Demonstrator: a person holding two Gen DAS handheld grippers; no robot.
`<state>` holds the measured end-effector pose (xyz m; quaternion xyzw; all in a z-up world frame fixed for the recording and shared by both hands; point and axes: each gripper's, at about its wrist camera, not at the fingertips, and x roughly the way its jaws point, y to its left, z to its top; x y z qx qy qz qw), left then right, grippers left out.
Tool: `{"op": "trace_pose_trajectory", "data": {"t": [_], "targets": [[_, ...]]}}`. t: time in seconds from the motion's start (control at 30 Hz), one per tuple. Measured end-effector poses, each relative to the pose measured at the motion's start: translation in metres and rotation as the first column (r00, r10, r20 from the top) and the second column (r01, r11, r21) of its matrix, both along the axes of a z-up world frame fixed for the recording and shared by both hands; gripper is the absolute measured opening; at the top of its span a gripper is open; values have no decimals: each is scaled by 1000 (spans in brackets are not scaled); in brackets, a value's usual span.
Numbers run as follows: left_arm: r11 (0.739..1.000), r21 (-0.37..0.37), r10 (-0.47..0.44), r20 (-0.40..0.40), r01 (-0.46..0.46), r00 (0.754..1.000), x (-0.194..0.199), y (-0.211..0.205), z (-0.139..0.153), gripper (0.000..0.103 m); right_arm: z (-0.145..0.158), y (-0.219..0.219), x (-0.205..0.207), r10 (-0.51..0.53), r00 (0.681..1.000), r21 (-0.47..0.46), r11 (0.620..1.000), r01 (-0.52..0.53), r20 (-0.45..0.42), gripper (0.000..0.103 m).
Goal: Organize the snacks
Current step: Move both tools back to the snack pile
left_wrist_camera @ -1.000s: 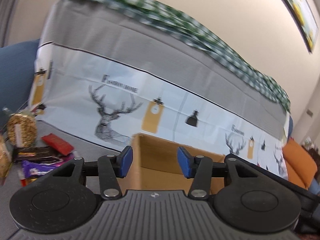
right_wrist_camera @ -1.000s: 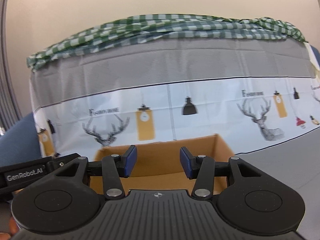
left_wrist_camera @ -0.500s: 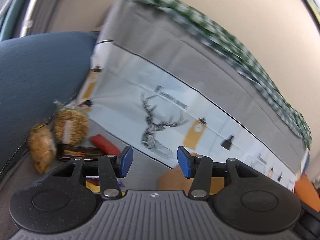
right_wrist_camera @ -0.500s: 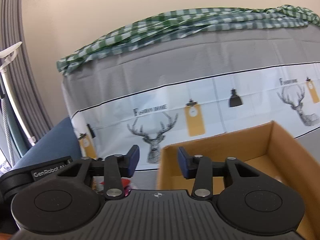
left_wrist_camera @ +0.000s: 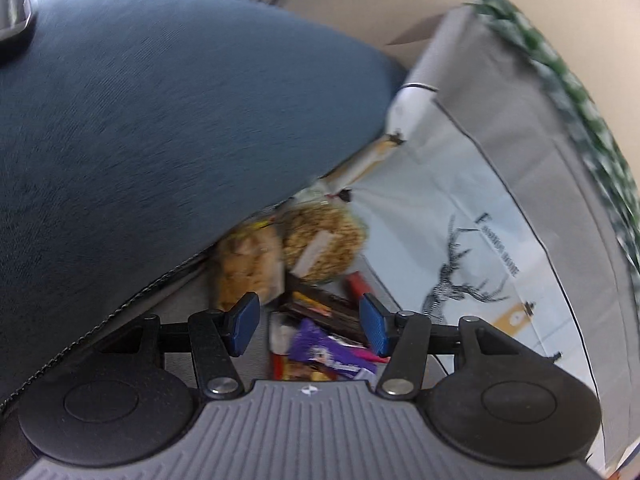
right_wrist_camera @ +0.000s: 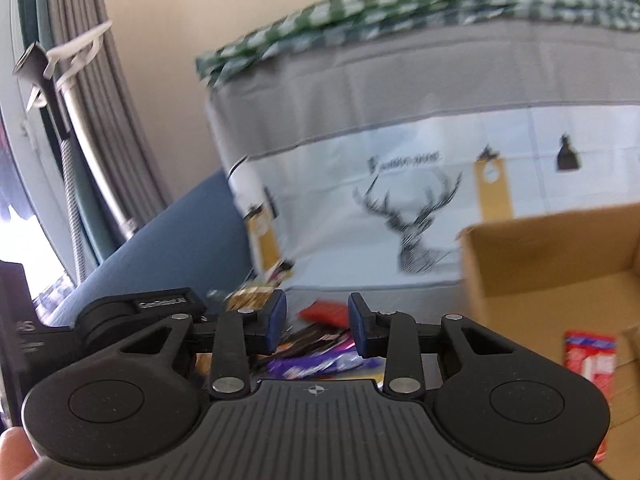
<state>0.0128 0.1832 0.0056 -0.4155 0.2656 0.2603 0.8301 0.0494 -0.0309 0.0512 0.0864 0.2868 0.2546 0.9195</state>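
A pile of snacks lies on the grey surface beside a blue cushion. In the left wrist view I see two clear bags of golden puffed snacks (left_wrist_camera: 324,242), a dark bar (left_wrist_camera: 320,306), a red bar (left_wrist_camera: 358,282) and a purple packet (left_wrist_camera: 332,354). My left gripper (left_wrist_camera: 308,324) is open and empty, just above the purple packet. My right gripper (right_wrist_camera: 316,324) is open and empty, pointing at the same pile, with the purple packet (right_wrist_camera: 320,362) and red bar (right_wrist_camera: 324,314) between its jaws. The cardboard box (right_wrist_camera: 552,276) stands at right and holds a red packet (right_wrist_camera: 588,360).
A blue cushion (left_wrist_camera: 160,120) fills the left. A cloth-covered block with deer prints (right_wrist_camera: 420,208) stands behind the pile and box, topped by green checked cloth (right_wrist_camera: 400,8). A curtain and metal pole (right_wrist_camera: 80,120) stand at far left.
Both grippers have swung left, from facing the cardboard box to facing the snack pile by the blue cushion. The left one has come close over the pile. Both stay open.
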Motion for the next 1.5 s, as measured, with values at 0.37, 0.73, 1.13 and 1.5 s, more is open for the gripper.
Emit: {"op": "trace_pose_trajectory", "data": {"t": [0.37,0.73,1.13,1.5], "targets": [[999,48,26,-62,-23,998,12,5,-29,67,-57,7,36,-71,953,59,994,92,-295,43],[998,37,44,-76,-42,996,32,18,-53,70,-99,19,69,-120,911,42,988,148,-393,55],[998,20,68,-86,-67,994,39,26,-56,59,-118,39,77,-129,910,-42,992,122,-393,34],[1000,-27,4,-118,-7,993,31,25,-31,49,-86,32,59,-75,949,-107,993,44,-305,7]]}}
